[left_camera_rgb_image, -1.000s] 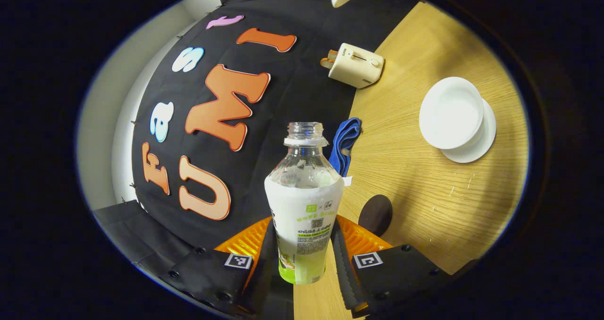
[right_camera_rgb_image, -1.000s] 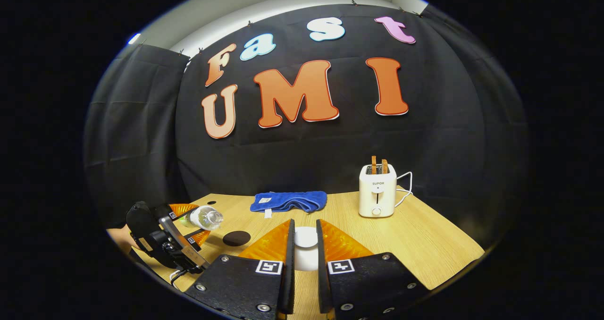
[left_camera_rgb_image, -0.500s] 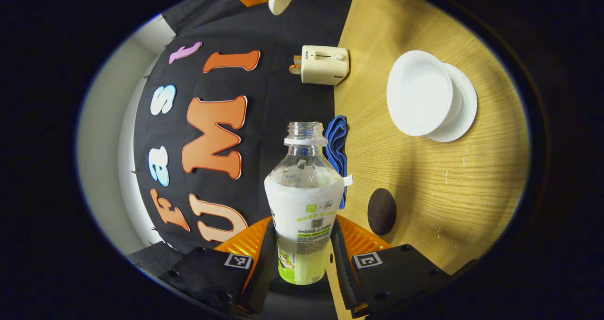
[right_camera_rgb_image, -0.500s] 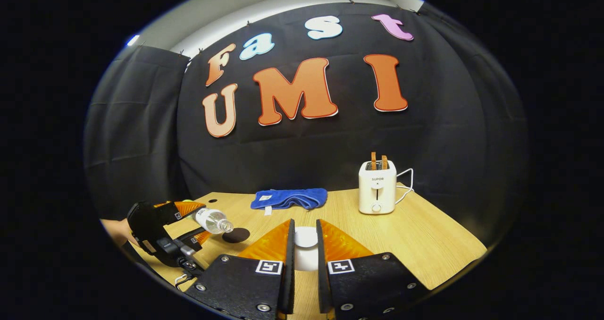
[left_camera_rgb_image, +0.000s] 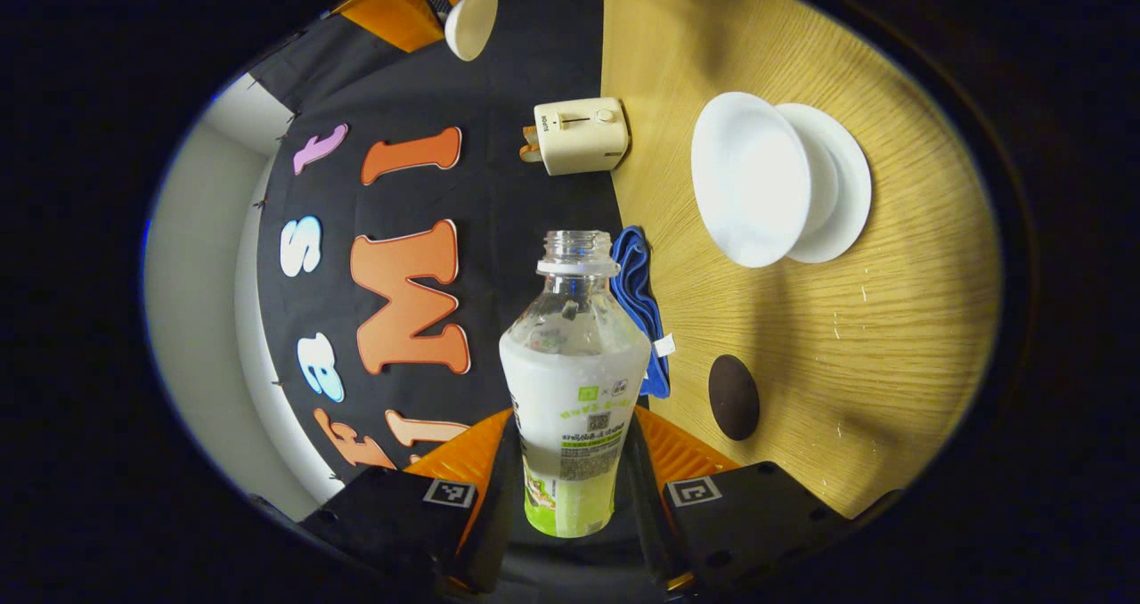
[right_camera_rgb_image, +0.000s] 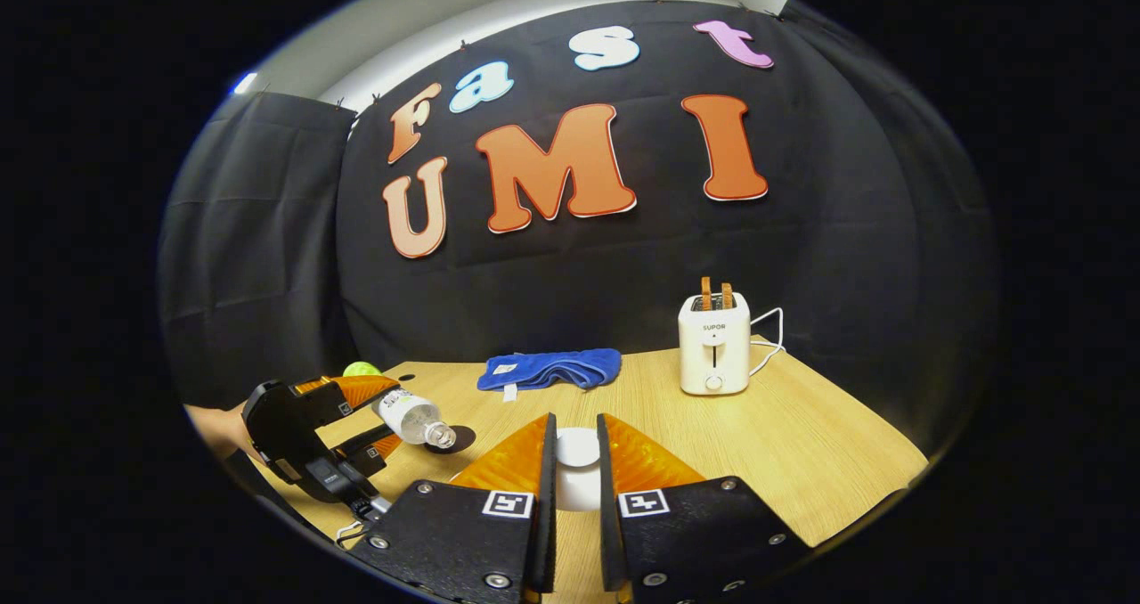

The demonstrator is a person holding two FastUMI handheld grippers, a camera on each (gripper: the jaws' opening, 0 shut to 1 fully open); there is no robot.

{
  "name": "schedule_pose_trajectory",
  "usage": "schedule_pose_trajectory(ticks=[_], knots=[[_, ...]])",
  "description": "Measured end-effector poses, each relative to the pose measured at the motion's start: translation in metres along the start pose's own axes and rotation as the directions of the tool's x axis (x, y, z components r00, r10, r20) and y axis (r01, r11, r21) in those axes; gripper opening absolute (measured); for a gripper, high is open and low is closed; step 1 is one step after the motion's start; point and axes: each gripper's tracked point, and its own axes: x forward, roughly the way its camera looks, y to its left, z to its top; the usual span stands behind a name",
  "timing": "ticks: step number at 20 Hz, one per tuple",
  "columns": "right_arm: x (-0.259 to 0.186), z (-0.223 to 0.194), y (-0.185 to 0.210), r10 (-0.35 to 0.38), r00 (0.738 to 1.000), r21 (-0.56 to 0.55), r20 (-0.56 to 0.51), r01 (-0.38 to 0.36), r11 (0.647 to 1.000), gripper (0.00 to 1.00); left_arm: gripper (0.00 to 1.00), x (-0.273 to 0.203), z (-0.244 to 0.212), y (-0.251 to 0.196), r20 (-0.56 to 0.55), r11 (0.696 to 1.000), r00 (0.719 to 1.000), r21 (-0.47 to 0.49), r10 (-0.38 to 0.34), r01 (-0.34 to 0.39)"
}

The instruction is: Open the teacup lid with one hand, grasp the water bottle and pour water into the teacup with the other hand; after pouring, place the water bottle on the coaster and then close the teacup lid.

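A light wood-grain table [right_camera_rgb_image: 802, 426] stood before the black cloth wall [right_camera_rgb_image: 846, 257]; a pale plain wall [right_camera_rgb_image: 499, 7] showed above at twelve o'clock.

Left gripper [left_camera_rgb_image: 574, 475] rolled sideways, fingers clamped on the water bottle [left_camera_rgb_image: 574, 390] pointing toward 12 o'clock, right gripper [right_camera_rgb_image: 577, 484] level, fingers closed on the teacup lid [right_camera_rgb_image: 577, 470]

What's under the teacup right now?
The open teacup sits on a white saucer, whose rim shows past it, on the wooden table. The cup covers the saucer's middle, so anything there is hidden.
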Motion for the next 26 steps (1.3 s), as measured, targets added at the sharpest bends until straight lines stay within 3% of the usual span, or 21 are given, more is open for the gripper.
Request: schedule_pose_trajectory(ticks=[26], knots=[[-0.006,-0.007,-0.003,0.016,1.0,0.009,0.005,-0.016,1.0,0.2,0.63,-0.007,0.013,0.011,0.017,0.988,1.0,0.151,0.011,-0.013]])
